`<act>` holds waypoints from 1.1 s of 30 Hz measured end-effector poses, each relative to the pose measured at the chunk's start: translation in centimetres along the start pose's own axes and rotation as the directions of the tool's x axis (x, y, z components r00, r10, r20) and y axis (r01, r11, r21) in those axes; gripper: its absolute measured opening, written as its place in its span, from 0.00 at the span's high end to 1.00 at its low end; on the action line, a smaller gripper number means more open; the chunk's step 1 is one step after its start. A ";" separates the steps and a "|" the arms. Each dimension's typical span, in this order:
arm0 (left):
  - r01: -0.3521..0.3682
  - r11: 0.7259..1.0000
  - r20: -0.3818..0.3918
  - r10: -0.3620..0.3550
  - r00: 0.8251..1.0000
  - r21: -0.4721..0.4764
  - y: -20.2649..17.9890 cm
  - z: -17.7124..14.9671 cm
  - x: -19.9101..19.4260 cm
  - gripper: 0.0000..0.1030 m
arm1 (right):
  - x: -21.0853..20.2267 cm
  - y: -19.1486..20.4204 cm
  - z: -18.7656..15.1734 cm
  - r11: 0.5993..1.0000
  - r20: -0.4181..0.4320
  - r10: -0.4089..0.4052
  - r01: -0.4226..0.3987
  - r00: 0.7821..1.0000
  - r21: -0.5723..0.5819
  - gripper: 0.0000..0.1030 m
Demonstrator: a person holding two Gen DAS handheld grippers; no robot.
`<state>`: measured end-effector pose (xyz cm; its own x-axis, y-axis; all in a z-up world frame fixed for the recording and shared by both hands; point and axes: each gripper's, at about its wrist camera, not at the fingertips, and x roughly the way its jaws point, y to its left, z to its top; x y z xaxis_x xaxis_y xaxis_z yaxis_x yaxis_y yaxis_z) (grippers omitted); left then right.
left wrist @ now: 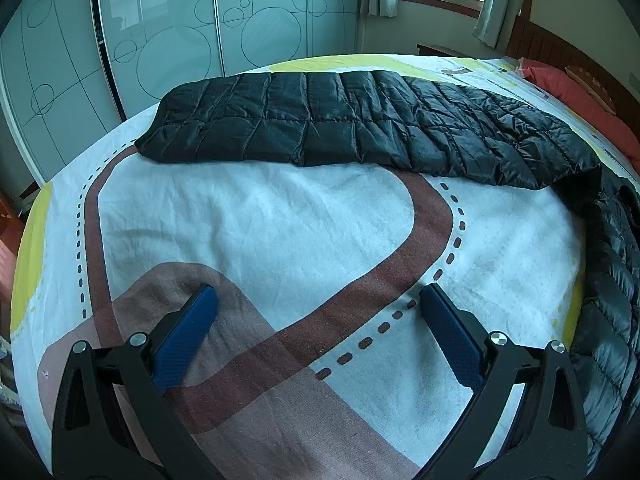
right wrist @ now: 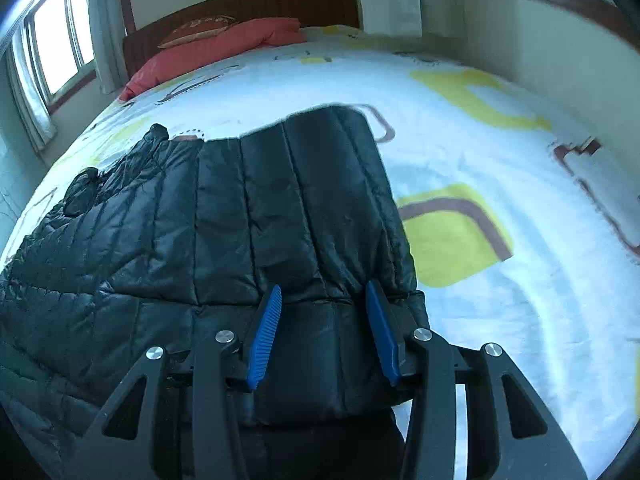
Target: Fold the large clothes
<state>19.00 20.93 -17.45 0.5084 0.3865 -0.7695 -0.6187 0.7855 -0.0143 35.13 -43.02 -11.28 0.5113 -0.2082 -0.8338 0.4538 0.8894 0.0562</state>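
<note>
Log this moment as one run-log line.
task: fold black puffer jacket | left gripper: open, empty, over bed sheet | right gripper: jaws astride jacket edge

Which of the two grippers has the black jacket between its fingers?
The right gripper: the black puffer jacket bulges up between its blue pads. The left gripper is spread wide over bare bedsheet, with the jacket lying beyond it.

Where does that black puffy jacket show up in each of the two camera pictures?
Left wrist view: the black puffy jacket stretches across the far part of the bed and runs down the right edge.
Right wrist view: it fills the left and middle, passing under the right tool.
Shared landmark: the red pillow by the wooden headboard.
</note>
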 end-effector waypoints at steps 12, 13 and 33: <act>-0.003 1.000 0.002 0.003 1.000 0.002 0.0 -0.1 0.0 0.02 | -1.0 6.2 -0.4 0.985 0.022 0.092 -0.087 0.996 -0.146 0.53; -0.002 1.000 0.002 0.002 1.000 0.001 0.0 -0.1 0.0 0.02 | -0.9 6.7 -0.5 0.984 0.027 0.093 -0.087 0.995 -0.156 0.52; 0.411 0.834 0.107 -0.401 0.910 -0.368 9.6 4.5 2.1 0.02 | 1.2 7.2 -2.4 0.986 0.012 0.071 -0.069 0.997 -0.151 0.49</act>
<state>16.86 31.49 -16.32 0.7748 0.0884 -0.6261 -0.5276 0.6361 -0.5630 37.27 -35.91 -13.23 0.5509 -0.1491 -0.8211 0.3024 0.9527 0.0300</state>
